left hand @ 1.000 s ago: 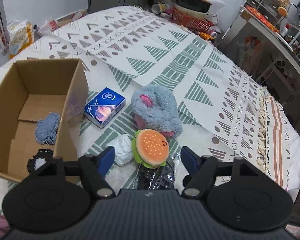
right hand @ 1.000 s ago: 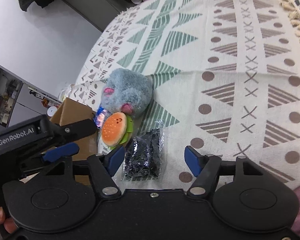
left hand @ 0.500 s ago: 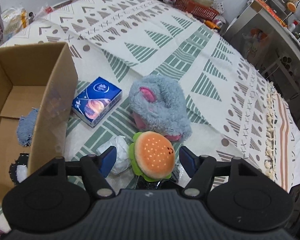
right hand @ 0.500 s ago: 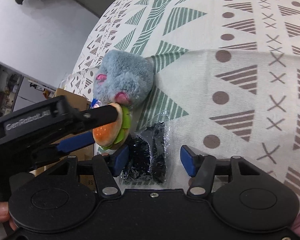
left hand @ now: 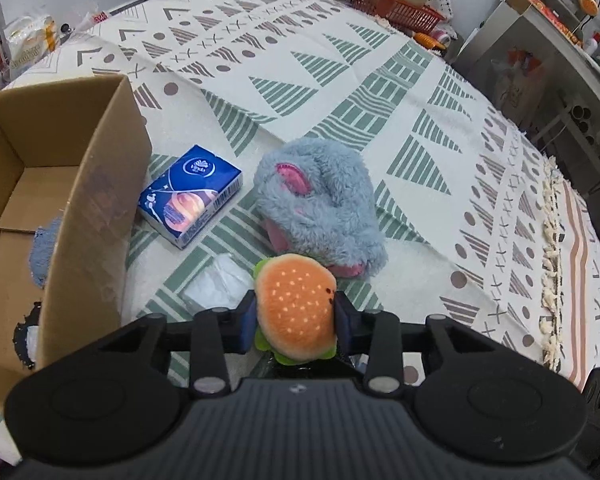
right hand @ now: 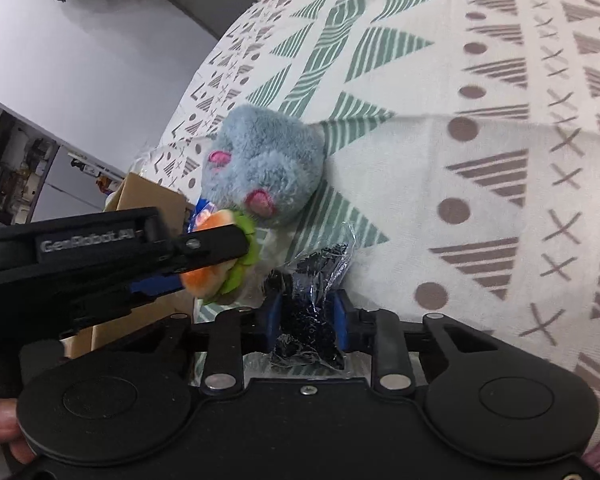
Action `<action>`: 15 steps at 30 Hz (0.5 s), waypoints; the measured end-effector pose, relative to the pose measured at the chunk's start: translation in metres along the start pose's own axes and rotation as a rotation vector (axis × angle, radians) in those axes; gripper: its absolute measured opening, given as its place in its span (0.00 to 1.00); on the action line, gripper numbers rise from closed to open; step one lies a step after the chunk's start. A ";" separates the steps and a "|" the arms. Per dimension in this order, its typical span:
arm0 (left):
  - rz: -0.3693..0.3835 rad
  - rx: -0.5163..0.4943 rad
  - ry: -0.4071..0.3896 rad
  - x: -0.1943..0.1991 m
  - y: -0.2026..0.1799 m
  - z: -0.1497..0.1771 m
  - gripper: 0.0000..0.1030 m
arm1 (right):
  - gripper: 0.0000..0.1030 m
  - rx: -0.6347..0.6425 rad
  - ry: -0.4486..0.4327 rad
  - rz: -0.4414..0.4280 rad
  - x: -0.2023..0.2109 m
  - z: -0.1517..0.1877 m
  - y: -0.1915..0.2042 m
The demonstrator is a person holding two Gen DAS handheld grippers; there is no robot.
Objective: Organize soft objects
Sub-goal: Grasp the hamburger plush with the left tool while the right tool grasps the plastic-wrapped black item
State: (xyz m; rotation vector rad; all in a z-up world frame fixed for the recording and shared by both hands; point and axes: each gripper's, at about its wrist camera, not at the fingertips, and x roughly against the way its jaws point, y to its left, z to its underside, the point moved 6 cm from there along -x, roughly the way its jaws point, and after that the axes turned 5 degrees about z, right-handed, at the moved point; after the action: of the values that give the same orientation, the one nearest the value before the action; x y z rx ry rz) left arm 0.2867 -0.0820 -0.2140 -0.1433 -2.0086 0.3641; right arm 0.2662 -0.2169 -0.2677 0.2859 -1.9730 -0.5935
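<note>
The round orange plush hamburger toy (left hand: 296, 306) sits pinched in my left claw (left hand: 295, 316), just beside the fluffy grey plush animal (left hand: 320, 204). My right claw (right hand: 306, 316) squeezes the black item in clear plastic wrap (right hand: 308, 316) on the patterned cloth (right hand: 460, 160).

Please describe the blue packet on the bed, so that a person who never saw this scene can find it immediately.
Start at the open cardboard box on the patterned bedspread. Just outside its right wall, between the box and the grey plush toy, lies the tissue pack, flat on the cloth. It is the only dark blue, flat, rectangular thing there, with a white logo and an orange planet picture; its neighbours are fluffy or crumpled.
</note>
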 end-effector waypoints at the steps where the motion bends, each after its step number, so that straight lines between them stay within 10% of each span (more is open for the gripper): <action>1: 0.001 0.002 -0.004 0.003 0.000 0.000 0.37 | 0.25 -0.001 -0.006 0.007 0.002 0.000 0.000; 15: 0.024 -0.030 -0.084 0.052 -0.011 0.004 0.37 | 0.25 0.030 -0.140 0.128 0.048 0.001 -0.002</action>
State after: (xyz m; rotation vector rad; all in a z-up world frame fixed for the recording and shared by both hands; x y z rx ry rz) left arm 0.2602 -0.0795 -0.1682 -0.1736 -2.0972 0.3600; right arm 0.2433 -0.2396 -0.2316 0.1381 -2.1190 -0.5133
